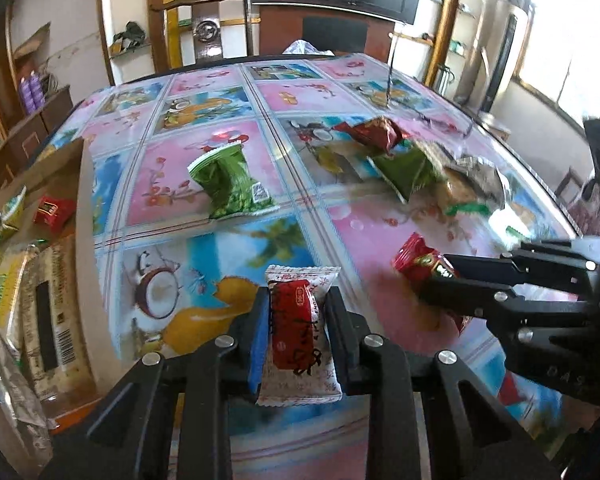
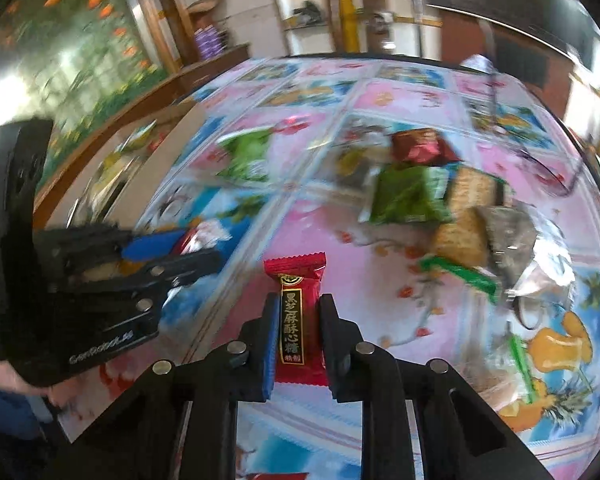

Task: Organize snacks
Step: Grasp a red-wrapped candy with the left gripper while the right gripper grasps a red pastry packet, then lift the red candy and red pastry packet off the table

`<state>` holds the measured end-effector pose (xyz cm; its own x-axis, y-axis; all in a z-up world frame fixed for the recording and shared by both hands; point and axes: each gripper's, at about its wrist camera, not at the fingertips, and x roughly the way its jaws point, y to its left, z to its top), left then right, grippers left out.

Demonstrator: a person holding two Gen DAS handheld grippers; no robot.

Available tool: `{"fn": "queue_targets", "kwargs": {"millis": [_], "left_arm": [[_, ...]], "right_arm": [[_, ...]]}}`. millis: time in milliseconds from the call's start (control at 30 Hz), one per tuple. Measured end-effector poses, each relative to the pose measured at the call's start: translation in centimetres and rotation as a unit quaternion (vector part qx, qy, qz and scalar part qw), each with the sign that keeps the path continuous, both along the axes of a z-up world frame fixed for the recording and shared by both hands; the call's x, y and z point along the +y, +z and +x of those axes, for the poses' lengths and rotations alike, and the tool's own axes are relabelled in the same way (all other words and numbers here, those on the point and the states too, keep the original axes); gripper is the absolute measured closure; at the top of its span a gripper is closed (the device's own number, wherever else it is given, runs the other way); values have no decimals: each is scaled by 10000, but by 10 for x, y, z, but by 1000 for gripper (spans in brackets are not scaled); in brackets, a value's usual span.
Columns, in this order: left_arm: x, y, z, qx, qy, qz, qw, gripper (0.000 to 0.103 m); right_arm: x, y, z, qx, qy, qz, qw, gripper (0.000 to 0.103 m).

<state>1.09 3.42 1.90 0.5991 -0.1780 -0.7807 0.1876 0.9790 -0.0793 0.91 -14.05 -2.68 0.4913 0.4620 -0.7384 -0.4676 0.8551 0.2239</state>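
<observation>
Item: white-red candy [image 1: 298,330], clamped in left gripper [image 1: 298,320], just right of cardboard box [image 1: 82,184]. Red sesame candy [image 2: 300,322], clamped in right gripper [image 2: 299,332], further right. Both prob. light, crinkly, slippery film; grip mid-body, gently.

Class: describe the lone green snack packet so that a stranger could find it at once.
Start at the table with its pink-and-blue picture cloth, then the cardboard box at its left edge. Right of it lies the green packet, alone on a pink square. The other green packet sits in a heap.
</observation>
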Motion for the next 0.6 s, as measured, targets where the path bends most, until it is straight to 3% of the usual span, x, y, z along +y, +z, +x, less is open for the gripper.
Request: {"fn": "queue_targets", "kwargs": {"millis": [133, 600], "left_arm": [[-10, 6, 5, -237, 171, -28, 9996, 77], [-9, 10, 0, -602, 401, 334, 9968, 77]], "right_arm": [[-9, 6, 3, -20, -236, 265, 9994, 82], [6, 3, 6, -43, -171, 74, 9998, 82]]}}
